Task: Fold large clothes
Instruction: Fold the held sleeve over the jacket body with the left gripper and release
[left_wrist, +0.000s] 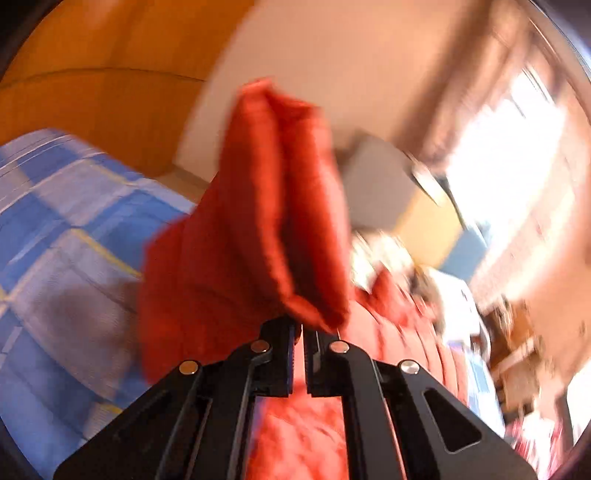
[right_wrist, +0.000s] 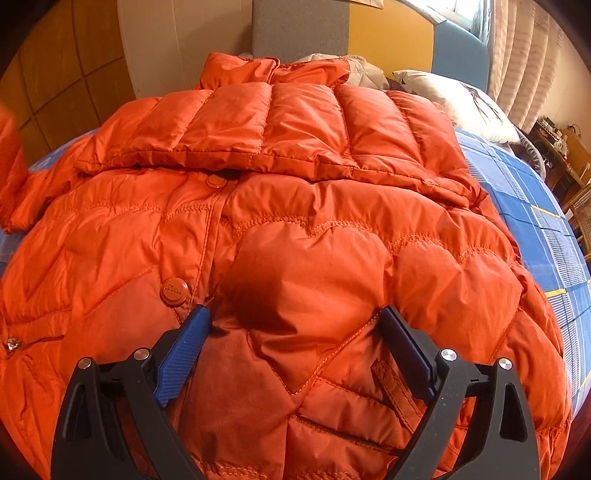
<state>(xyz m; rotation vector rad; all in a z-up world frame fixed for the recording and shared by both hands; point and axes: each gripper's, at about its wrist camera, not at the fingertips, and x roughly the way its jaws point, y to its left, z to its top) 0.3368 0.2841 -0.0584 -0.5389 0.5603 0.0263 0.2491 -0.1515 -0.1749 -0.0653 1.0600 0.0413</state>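
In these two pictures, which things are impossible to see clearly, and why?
- Left wrist view: the room is motion-blurred; small items at right are unreadable.
- Left wrist view: which part of the orange jacket the left gripper pinches is unclear.
- Right wrist view: the jacket's hem is cut off by the bottom edge and right gripper.
- Right wrist view: button lettering is too small.

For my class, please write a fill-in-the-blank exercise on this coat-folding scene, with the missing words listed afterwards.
1. The puffy quilted down jacket is coloured ____.
2. It lies on a checked bedsheet that is mainly ____.
3. The right gripper hangs over the jacket with its jaws ____.
4. The left gripper is shut on a lifted ____ of the jacket.

Missing words: orange; blue; open; sleeve
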